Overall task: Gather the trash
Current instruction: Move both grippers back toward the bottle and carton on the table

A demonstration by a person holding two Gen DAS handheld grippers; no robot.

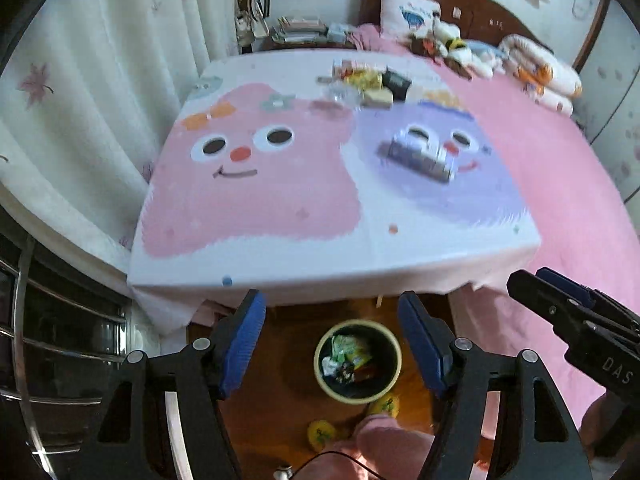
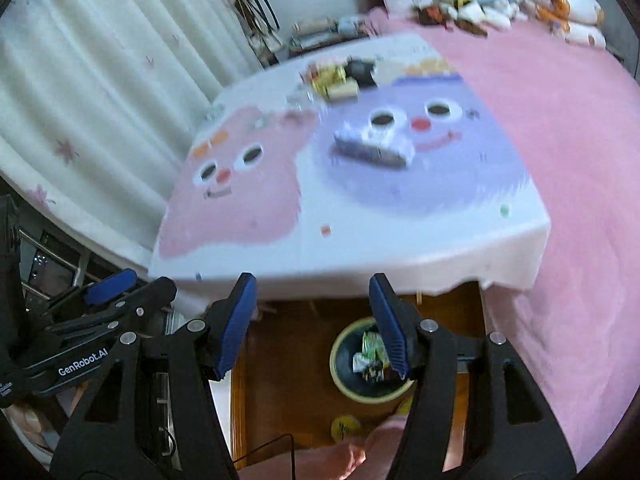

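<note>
Cream-rimmed bin (image 1: 357,361) of crumpled wrappers (image 1: 349,356) below both grippers' spread, empty jaws.

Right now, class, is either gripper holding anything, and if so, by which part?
Nothing is held. The left gripper and right gripper are both open and empty, above the bin on the floor.

Matt printed cloth (image 1: 256,208) over the worktop, soft pink bedspread (image 1: 560,208) with a fuzzy nap beside it, thin white curtain fabric (image 1: 100,80) in folds. Glossy crinkled foil and plastic wrappers (image 1: 352,354) inside a smooth-rimmed bin (image 1: 320,376), shiny silver packet (image 1: 418,154) on the cloth, polished brown wood floor (image 1: 288,368) below. Matt black plastic on the left gripper (image 1: 332,340) and right gripper (image 2: 312,320), ribbed blue rubbery pads (image 1: 242,344) on the jaws, bright metal screw heads.
</note>
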